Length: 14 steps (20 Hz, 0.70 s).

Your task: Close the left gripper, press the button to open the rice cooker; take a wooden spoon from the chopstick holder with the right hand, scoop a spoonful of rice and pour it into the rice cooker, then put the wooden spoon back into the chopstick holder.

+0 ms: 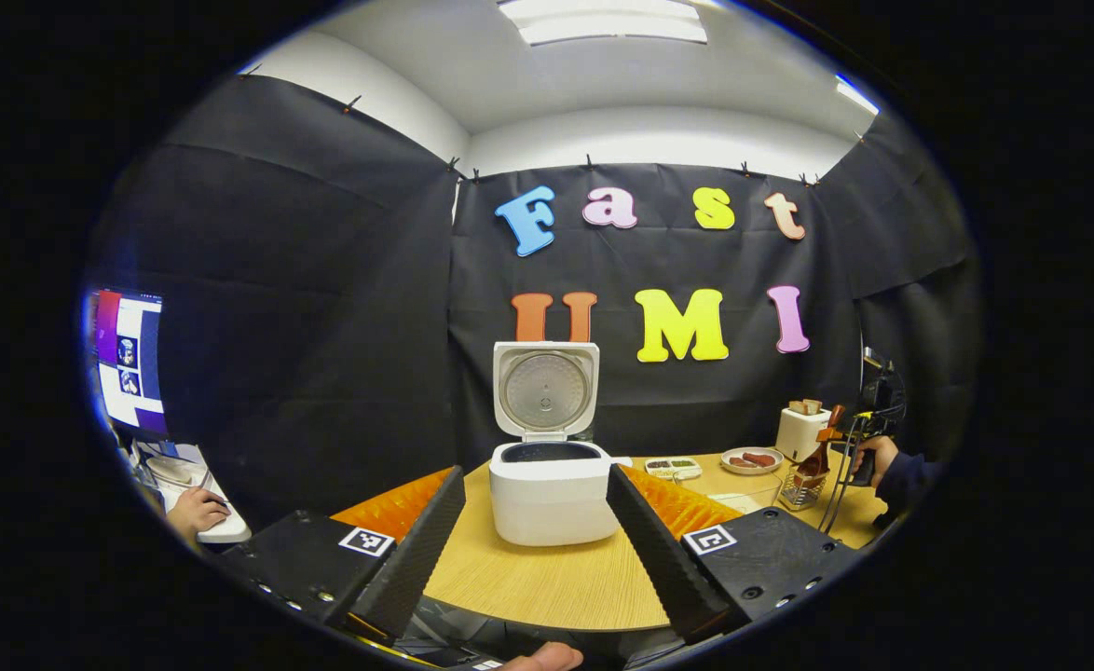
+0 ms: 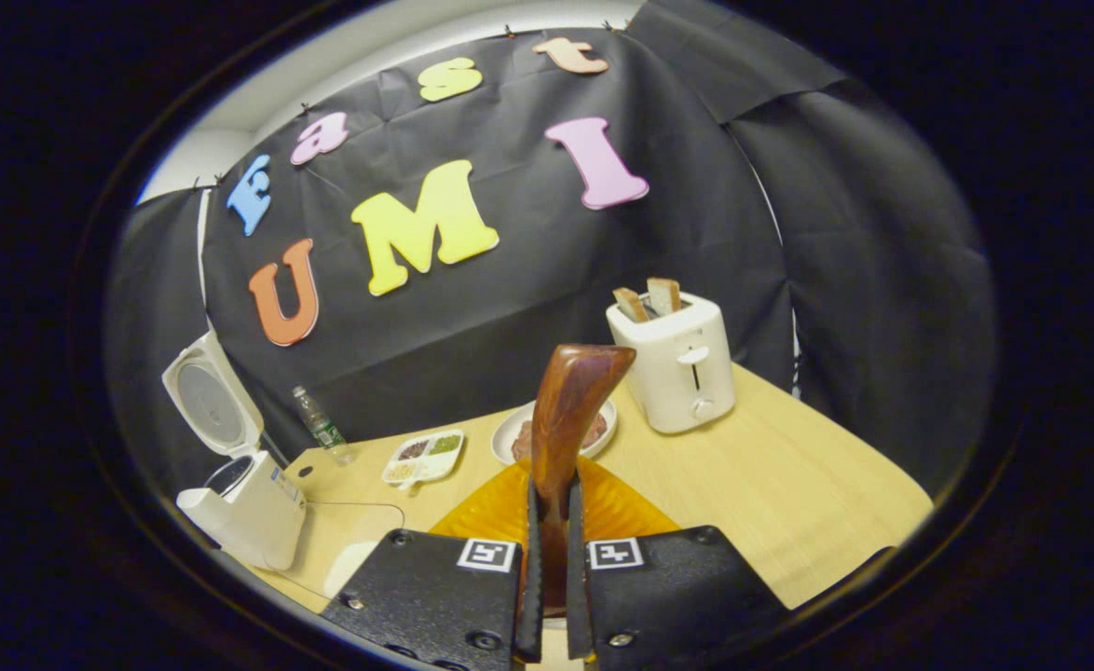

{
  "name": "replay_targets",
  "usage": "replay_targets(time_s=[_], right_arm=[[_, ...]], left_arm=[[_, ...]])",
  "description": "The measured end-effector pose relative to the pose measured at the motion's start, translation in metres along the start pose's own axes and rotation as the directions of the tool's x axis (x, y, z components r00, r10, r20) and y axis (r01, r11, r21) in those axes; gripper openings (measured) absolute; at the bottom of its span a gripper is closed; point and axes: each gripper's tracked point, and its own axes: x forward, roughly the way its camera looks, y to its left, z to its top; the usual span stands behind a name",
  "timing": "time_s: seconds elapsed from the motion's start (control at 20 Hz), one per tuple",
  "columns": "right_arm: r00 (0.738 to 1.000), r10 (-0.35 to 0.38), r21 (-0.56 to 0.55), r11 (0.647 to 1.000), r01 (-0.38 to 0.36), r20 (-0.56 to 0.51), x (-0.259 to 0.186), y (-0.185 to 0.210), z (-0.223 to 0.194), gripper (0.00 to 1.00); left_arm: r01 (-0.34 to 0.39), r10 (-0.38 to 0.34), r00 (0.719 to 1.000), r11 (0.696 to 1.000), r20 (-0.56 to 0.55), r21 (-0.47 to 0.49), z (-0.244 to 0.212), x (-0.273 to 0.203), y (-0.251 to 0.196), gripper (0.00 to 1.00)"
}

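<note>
The white rice cooker [image 1: 552, 499] stands on the wooden table with its lid [image 1: 545, 390] raised upright. My left gripper [image 1: 536, 472] is open, and its fingers frame the cooker from a short way back without touching it. My right gripper [image 2: 548, 486] is shut on the brown wooden spoon [image 2: 567, 405], whose end sticks up past the fingertips. In the left gripper view the right gripper [image 1: 847, 436] sits at the far right over the wire chopstick holder [image 1: 800, 488], with the spoon [image 1: 819, 457] rising from it. The cooker [image 2: 251, 508] sits at the left in the right gripper view.
A white toaster [image 2: 679, 365] with two bread slices stands at the back right. Beside it lie a plate of food [image 2: 598, 431], a small compartment tray [image 2: 424, 457] and a plastic bottle [image 2: 321, 424]. A person's hand [image 1: 195, 511] rests by a screen at far left.
</note>
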Motion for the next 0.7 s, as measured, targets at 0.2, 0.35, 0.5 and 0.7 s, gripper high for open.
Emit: replay_targets(time_s=[0.2,0.35,0.5,0.7], right_arm=[[0.994,0.029,-0.148,0.989,-0.013,0.106,-0.028,0.039,0.043,0.15],[0.986,0.061,-0.244,0.969,-0.021,0.158,-0.045,0.078,0.059,0.15],[0.978,0.101,-0.329,0.944,-0.037,0.181,-0.055,0.116,0.056,0.15],[0.973,0.171,-0.383,0.918,-0.102,0.153,-0.058,0.167,0.031,0.15]], left_arm=[[-0.009,0.008,1.000,0.999,-0.015,-0.038,-0.006,-0.002,0.009,0.97],[-0.009,0.009,1.000,0.998,-0.009,-0.059,-0.007,-0.005,0.011,0.95],[0.000,0.000,1.000,0.998,-0.010,-0.066,-0.009,-0.007,0.011,0.94],[-0.002,0.001,1.000,0.998,-0.005,-0.057,-0.008,-0.007,0.014,0.94]])
